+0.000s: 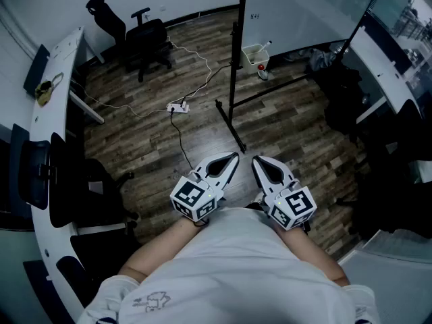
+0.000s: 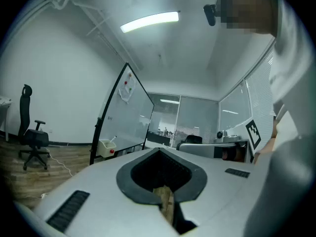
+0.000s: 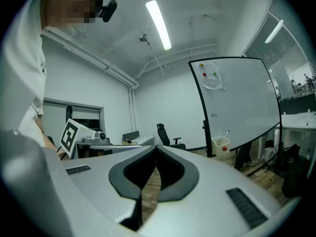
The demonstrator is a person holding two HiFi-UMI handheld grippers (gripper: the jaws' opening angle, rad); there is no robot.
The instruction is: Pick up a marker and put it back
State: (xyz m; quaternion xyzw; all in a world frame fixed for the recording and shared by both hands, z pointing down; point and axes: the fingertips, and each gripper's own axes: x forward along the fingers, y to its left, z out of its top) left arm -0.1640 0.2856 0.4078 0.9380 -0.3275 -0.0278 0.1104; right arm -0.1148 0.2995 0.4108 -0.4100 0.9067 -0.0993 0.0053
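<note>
- Marker [image 1: 266, 45] pokes from the white bin [image 1: 254, 57] at one o'clock: likely light, stiff, slick, so pinch it mid-barrel.
- Left gripper [image 1: 235, 156] and right gripper [image 1: 255, 160] sit pressed together, empty.

Ahead of the left gripper [image 1: 227, 163] and right gripper [image 1: 262, 167] stands the whiteboard [image 1: 304, 12], a bin [image 1: 255, 56] at its foot; a chair [image 1: 145, 40] stands ahead-left.

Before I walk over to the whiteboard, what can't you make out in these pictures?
Large white whiteboard: top cut off by the head view's edge; its writing is too small in the right gripper view.
Slim marker sticking out of the small white box beside it: too small in all views to tell colour or cap.
Round red thing at that box: too small to identify.
</note>
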